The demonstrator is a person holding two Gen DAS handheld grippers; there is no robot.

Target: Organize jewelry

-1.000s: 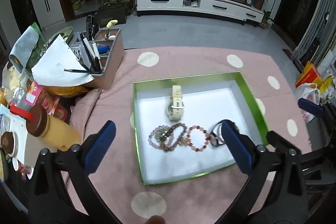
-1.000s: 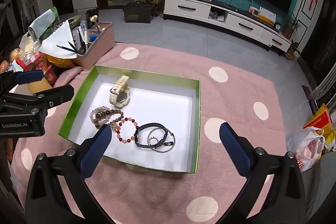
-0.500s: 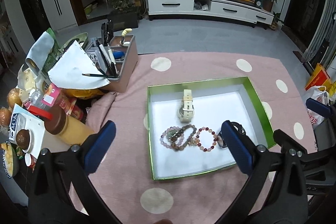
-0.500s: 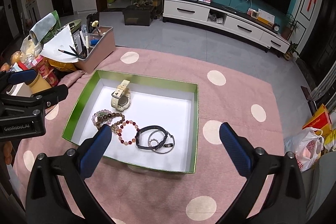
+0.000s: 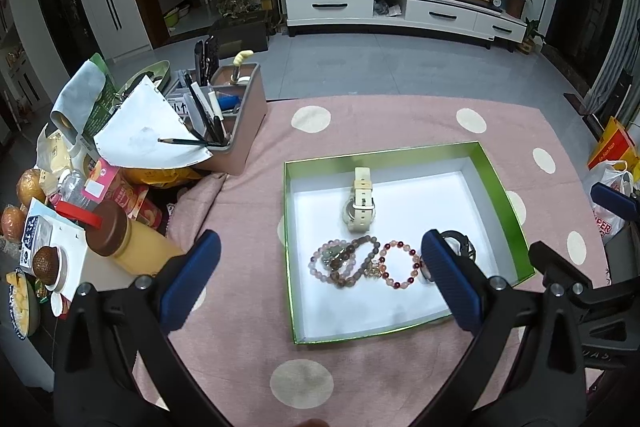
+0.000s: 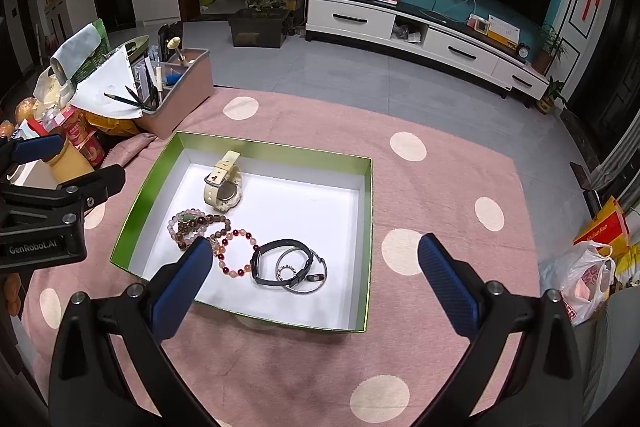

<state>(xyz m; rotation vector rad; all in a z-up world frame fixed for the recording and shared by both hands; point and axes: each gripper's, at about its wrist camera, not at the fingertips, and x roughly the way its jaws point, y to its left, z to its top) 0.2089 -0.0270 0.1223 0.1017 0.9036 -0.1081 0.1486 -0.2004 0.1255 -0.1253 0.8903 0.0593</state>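
Both tongs hang above the bench with nothing in them: my left tongs [image 5: 318,269] stand wide apart over the near-left part of the green box [image 5: 502,183], and my right tongs [image 6: 314,269] are spread just as wide over its near edge. All the jewelry I can see already lies inside the box on its white floor: the cream watch [image 6: 222,185] toward the back, the tangle of beaded bracelets [image 6: 198,227] in front of it, the red bead bracelet [image 6: 238,253] just beside them, and the dark bands and metal ring [image 6: 290,265] overlapping one another at the near side. I judge I am either at the close of gathering or about to sort what lies there; I cannot tell which. If sorting is next, I would need to come down on one piece, probably the red bracelet since it lies fairly free, and close narrowly so the neighbouring beads are not dragged along.
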